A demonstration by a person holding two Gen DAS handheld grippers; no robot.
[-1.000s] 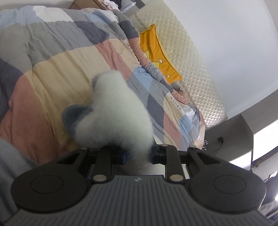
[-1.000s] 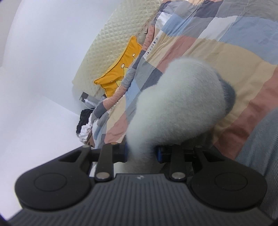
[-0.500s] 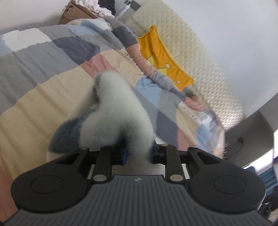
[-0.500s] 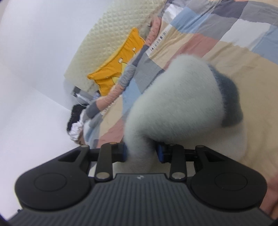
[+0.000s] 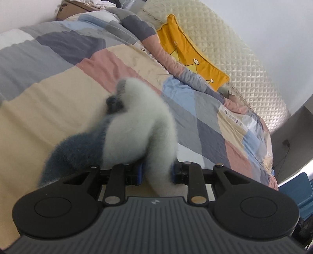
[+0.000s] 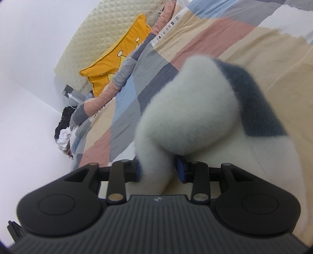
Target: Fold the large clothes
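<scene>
A fluffy pale-grey garment (image 5: 133,125) with a dark blue-grey band (image 5: 74,154) hangs bunched just over the patchwork quilt (image 5: 58,78). A fold of it fills the gap of my left gripper (image 5: 156,173), whose jaws are opening while the pads still touch the fleece. In the right wrist view the same garment (image 6: 191,109) and its dark band (image 6: 254,101) droop onto the quilt (image 6: 215,39). My right gripper (image 6: 158,170) is opening too. A fold stands between its jaws, with a sliver of space at the right pad.
A yellow crown pillow (image 5: 187,54) leans on the cream quilted headboard (image 5: 234,48) at the bed's far end. A cardboard box (image 5: 72,7) sits beyond the bed. A heap of clothes (image 6: 64,129) lies by the wall. A grey cabinet (image 5: 289,127) stands beside the bed.
Both grippers have travelled across the bed and sunk toward the quilt with the garment. The bunch now droops lower, and both pairs of jaws stand slightly wider.
</scene>
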